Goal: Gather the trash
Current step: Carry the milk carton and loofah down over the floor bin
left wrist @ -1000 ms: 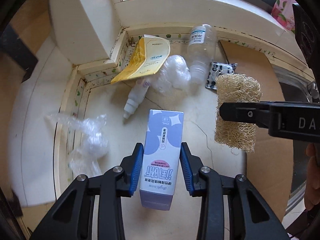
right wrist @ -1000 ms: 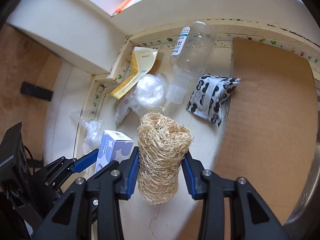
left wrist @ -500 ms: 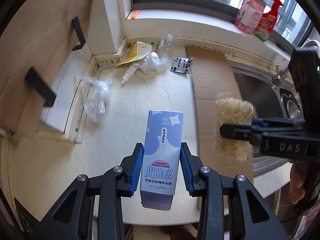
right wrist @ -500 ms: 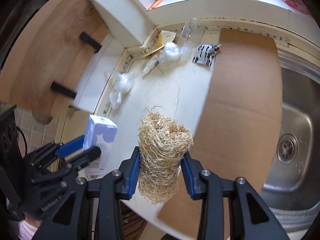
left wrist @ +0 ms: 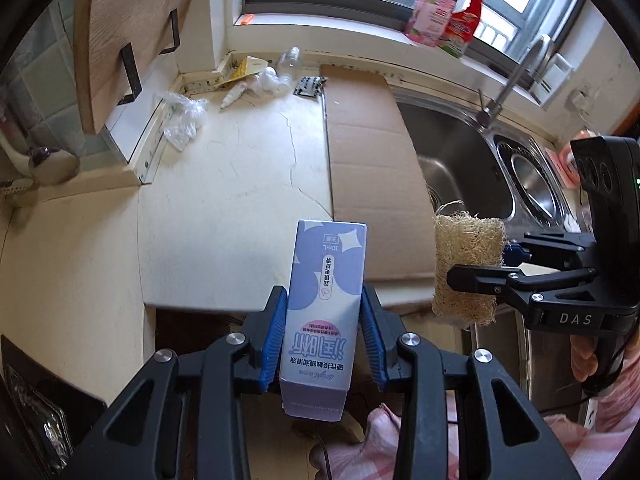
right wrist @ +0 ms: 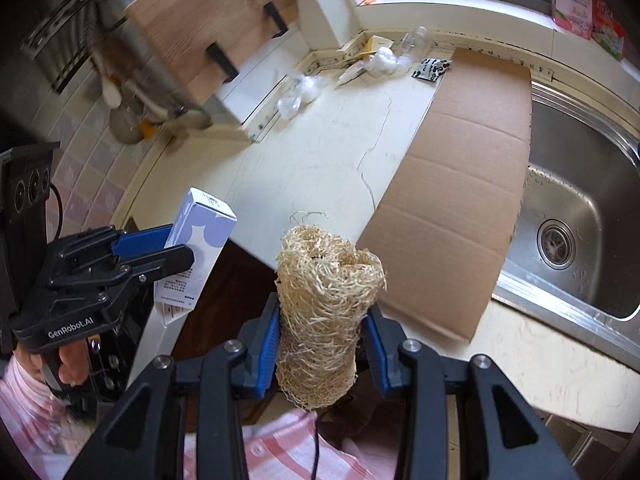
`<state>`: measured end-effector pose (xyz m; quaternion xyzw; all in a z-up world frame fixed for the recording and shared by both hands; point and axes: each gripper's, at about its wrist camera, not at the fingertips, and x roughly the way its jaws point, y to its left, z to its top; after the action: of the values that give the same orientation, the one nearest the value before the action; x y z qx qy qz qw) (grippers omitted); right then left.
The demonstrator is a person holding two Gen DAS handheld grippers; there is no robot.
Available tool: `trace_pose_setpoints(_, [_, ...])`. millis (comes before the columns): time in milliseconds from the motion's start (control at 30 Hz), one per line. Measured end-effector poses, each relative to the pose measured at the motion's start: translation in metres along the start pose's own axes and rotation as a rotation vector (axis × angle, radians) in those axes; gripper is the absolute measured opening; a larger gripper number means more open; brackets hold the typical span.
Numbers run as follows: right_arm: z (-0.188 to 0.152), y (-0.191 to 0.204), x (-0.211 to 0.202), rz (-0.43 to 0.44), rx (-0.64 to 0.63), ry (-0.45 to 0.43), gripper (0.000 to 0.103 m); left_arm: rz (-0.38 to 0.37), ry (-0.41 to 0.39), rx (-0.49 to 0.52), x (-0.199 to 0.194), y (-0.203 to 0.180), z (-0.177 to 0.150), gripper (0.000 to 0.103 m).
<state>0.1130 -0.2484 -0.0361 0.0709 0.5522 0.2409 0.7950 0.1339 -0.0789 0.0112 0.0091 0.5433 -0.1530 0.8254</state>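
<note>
My left gripper (left wrist: 323, 338) was clamped on a lilac carton (left wrist: 325, 300), its blue pads pressed against both long sides, the carton upright between them. My right gripper (right wrist: 322, 338) was closed around a straw-coloured loofah scrubber (right wrist: 324, 312), squeezed at its lower half. Both hung over the front edge of the cream counter (left wrist: 224, 200). Beyond lay a flattened cardboard sheet (left wrist: 368, 152) beside the steel sink (left wrist: 460, 160). Farthest off, in the back corner, sat more trash: crumpled clear plastic (left wrist: 184, 120), a small white bottle (left wrist: 234, 96), a yellow packet (left wrist: 240, 74), an empty clear bottle (left wrist: 289, 66) and a black-and-white pouch (left wrist: 310, 87).
</note>
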Motion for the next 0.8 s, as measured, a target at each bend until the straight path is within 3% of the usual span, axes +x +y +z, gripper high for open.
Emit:
trace_pose_setpoints(200, [-0.045,0.028,0.009,-0.029,-0.09,0.037,0.038,0.008,0.001,0.045,-0.004,-0.002,-0.045,0.035])
trace_pose_setpoints(467, [-0.085,0.051,0.05,-0.049,-0.157,0.132,0.039,0.04,0.032,0.052,0.021,0.007,-0.095,0.035])
trace_pose_setpoints(800, [-0.119,0.032,0.121,-0.009,-0.082,0.206,0.039,0.045,0.126,0.037,0.087,0.012,-0.151,0.035])
